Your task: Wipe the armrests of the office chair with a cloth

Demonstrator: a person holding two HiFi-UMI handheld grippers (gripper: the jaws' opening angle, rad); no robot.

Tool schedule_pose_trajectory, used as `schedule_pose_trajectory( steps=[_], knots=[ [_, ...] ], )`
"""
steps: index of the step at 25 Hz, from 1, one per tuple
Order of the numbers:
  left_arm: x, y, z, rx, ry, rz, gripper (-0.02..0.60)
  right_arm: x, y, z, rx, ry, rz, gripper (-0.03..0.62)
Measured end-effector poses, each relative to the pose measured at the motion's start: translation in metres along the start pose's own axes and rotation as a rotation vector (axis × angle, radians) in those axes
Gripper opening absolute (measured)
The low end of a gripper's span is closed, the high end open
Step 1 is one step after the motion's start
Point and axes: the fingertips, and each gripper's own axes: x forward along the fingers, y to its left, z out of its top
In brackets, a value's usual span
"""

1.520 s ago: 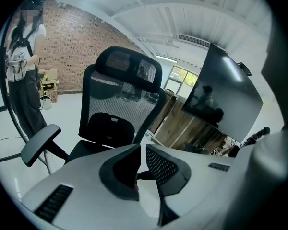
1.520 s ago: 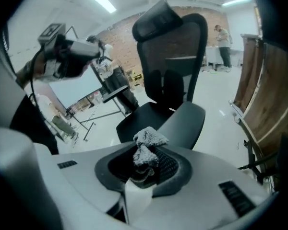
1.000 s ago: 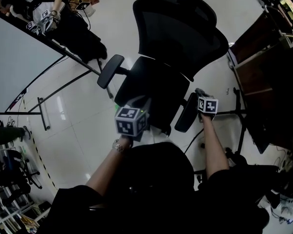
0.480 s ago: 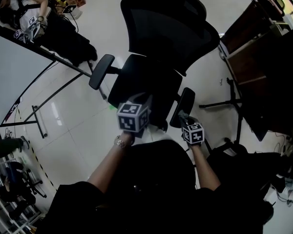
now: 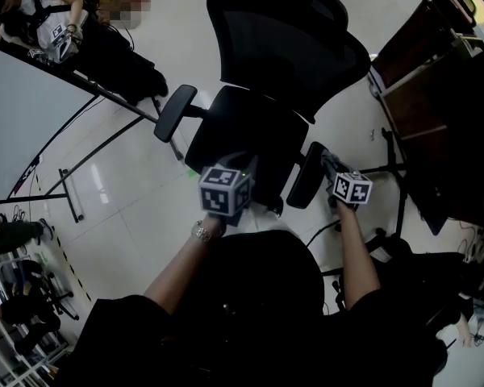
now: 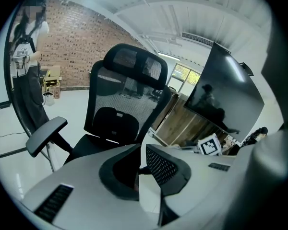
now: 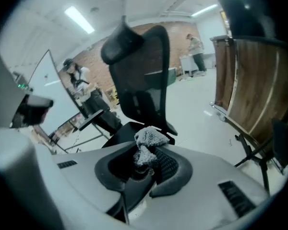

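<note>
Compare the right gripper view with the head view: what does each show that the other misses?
Only the right gripper view plainly shows the grey cloth, clamped between its jaws. Only the head view shows where the right gripper sits: beside the chair's right armrest, with the person's forearm behind it. Both show the office chair's black backrest and the pale floor.

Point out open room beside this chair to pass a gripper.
Open: the white floor left of the black office chair, between its armrest and the black frame legs. Crowded: the right side, where the right gripper with the grey cloth sits beside stand legs and a wooden desk.
</note>
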Motion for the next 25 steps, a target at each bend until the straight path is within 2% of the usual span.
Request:
schedule_pose_trajectory(
  steps=[2, 4, 7, 11, 17, 22, 25],
  knots=[
    [-0.008, 0.006, -0.002, -0.003, -0.001, 0.017, 0.040, 0.021, -0.029, 0.027, 0.087, -0.005, -0.008, 0.077],
    [-0.016, 0.014, -0.003, -0.013, -0.003, 0.039, 0.041, 0.040, -0.043, 0.036, 0.129, 0.040, 0.006, 0.078],
    [-0.026, 0.026, 0.001, -0.032, -0.019, 0.068, 0.040, 0.054, -0.052, 0.021, 0.113, 0.120, -0.019, 0.078],
    [-0.034, 0.040, 0.000, -0.056, -0.032, 0.082, 0.040, 0.038, -0.048, 0.002, 0.183, 0.063, -0.024, 0.078],
    [-0.033, 0.050, -0.003, -0.068, -0.021, 0.057, 0.040, 0.004, -0.024, -0.055, 0.324, 0.032, -0.031, 0.078],
    [-0.025, 0.042, -0.005, -0.054, -0.010, -0.004, 0.040, -0.026, 0.013, -0.107, 0.601, -0.059, -0.016, 0.078],
    [-0.021, 0.027, -0.006, -0.037, 0.000, -0.067, 0.040, -0.039, 0.043, -0.134, 0.644, -0.072, -0.039, 0.078]
  ],
)
